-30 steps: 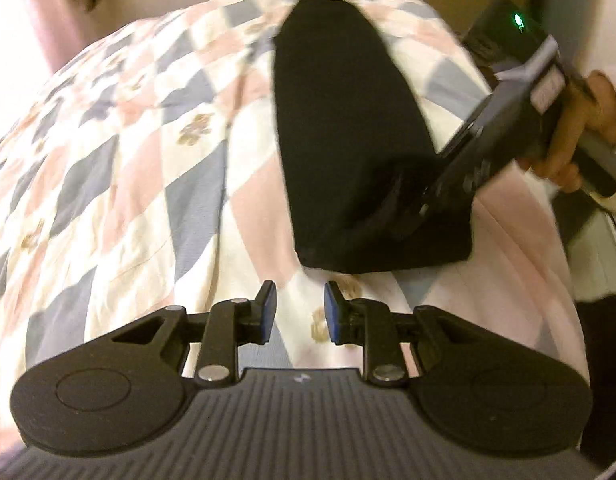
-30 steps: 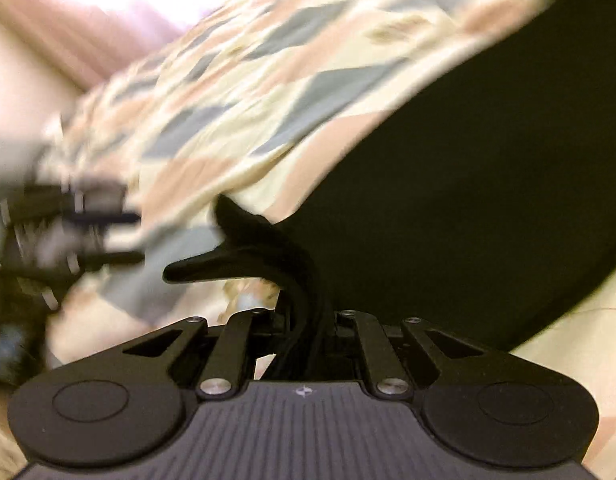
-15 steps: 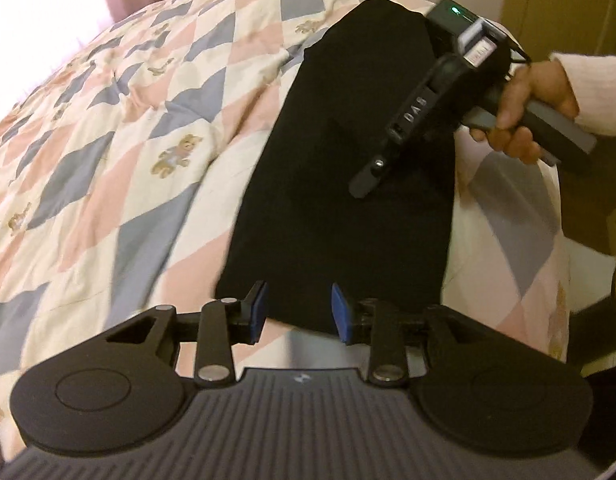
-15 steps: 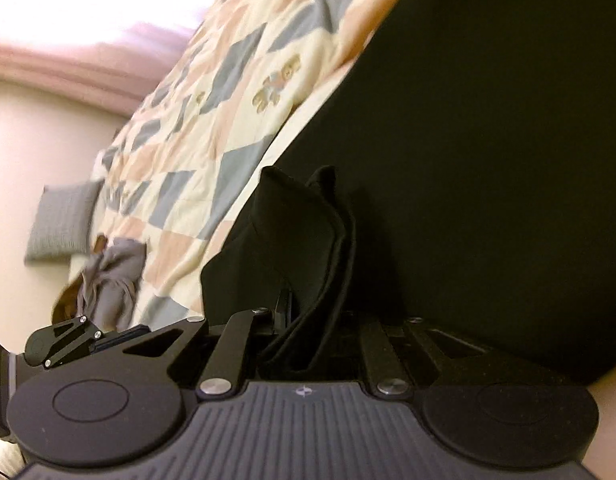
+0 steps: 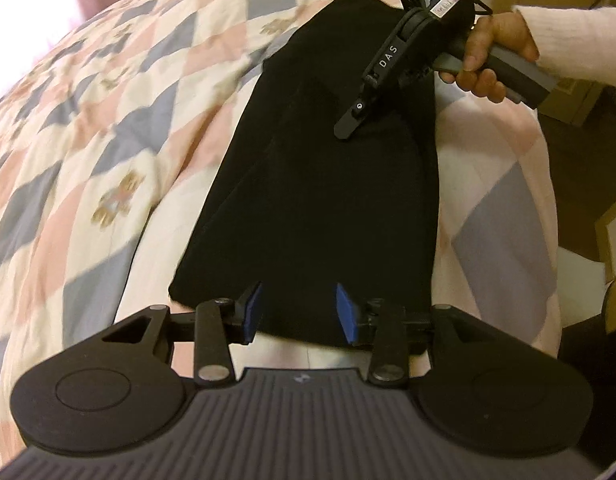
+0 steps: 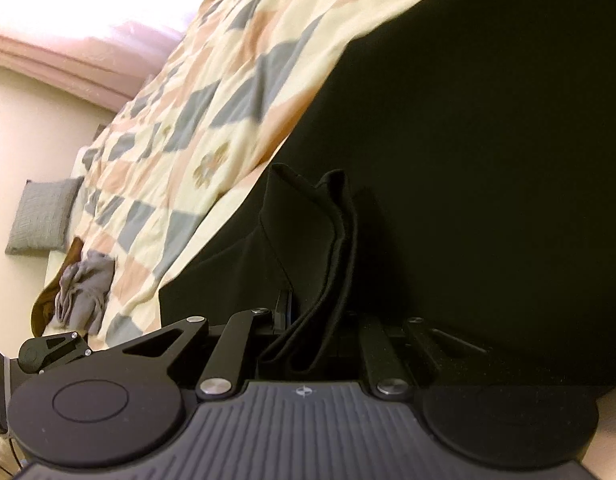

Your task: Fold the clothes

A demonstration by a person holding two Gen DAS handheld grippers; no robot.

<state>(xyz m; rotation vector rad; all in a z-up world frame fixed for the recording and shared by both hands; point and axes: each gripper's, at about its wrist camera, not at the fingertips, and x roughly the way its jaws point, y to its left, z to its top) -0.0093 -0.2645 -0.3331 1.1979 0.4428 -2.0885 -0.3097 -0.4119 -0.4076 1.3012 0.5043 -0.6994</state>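
Note:
A long black garment (image 5: 327, 184) lies lengthwise on a checkered quilt (image 5: 108, 128). My left gripper (image 5: 299, 313) is open, and its blue pads (image 5: 252, 312) straddle the garment's near hem without pinching it. At the upper right of the left wrist view, a hand (image 5: 483, 56) in a white sleeve holds my right gripper (image 5: 347, 126) over the garment's far half. In the right wrist view, the right gripper (image 6: 315, 312) is shut on a bunched fold of the black garment (image 6: 467, 160). The cloth hides most of its fingers.
The quilt (image 6: 228, 100) runs toward a bright window with pink curtains. A grey pillow (image 6: 42, 216) and a heap of grey and brown clothes (image 6: 84, 292) lie at the bed's far end. The bed's right edge (image 5: 547, 184) drops off next to wooden furniture.
The right gripper has carried its pinched fold away from me along the garment toward its far end. The left gripper has moved up to the near hem and opened wider.

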